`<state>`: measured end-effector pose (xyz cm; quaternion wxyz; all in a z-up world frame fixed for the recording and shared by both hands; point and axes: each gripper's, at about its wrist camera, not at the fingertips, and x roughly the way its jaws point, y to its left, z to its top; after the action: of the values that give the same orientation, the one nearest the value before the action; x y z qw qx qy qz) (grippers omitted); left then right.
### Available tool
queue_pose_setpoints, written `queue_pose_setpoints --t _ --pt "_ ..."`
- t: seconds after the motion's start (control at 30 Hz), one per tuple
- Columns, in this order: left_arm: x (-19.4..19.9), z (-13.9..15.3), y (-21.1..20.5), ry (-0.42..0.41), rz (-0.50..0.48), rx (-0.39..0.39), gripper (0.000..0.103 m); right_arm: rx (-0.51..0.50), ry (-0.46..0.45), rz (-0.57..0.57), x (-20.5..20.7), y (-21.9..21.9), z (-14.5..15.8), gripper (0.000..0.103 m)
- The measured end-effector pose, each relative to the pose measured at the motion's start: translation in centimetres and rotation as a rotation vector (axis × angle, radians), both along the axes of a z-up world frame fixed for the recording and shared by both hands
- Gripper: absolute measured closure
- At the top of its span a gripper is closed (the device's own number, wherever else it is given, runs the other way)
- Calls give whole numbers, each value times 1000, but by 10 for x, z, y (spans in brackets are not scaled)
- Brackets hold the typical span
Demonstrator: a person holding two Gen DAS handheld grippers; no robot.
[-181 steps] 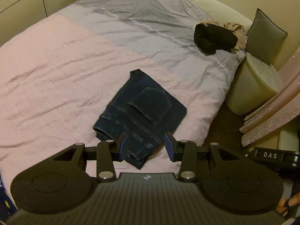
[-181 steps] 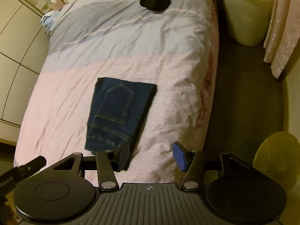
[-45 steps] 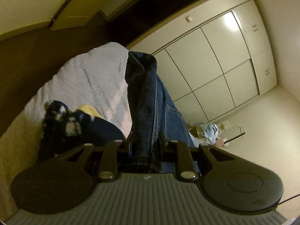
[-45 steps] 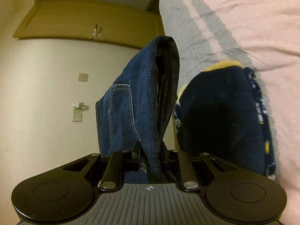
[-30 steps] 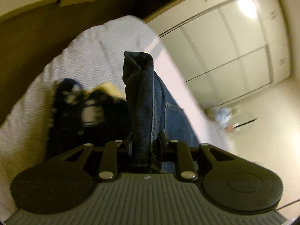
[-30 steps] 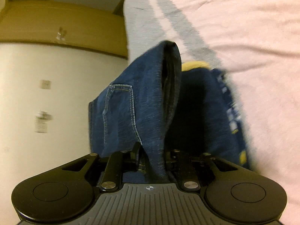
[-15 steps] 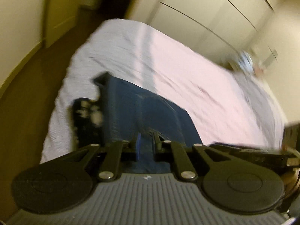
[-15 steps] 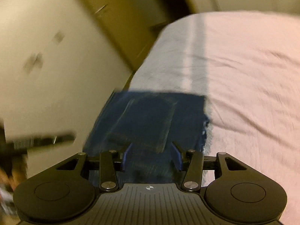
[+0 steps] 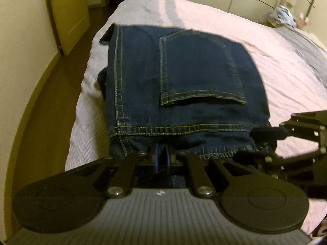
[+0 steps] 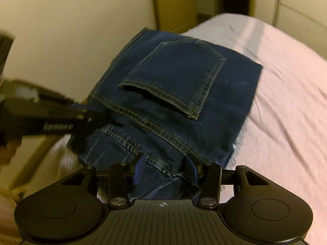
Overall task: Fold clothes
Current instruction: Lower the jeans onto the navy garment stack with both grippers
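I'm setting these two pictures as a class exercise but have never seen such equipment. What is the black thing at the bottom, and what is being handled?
A person holds a two-finger gripper in each hand; each carries a wide-angle camera looking along its fingers. One picture comes from the left gripper, the other from the right gripper; the black shape below is the tool itself. Folded dark jeans, pocket up, lie at a corner of the bed. The right gripper's jaws have just been opening, with the jeans' near edge loose between them. The left's have just been closing and stand almost together; whether they pinch denim I cannot tell.
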<state>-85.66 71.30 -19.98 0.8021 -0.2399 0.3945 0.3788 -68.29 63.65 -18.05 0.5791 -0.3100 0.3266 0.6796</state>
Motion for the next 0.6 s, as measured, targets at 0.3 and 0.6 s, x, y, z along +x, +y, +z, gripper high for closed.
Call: queue_pose_setpoints --t 0.3,0.6 --pt "-9 28 -15 -89 32 22 95 58 -28 -5 2 -23 17 55" --pt "-27 18 -33 -35 40 -5 97 5 72 -72 1 -42 12 55"
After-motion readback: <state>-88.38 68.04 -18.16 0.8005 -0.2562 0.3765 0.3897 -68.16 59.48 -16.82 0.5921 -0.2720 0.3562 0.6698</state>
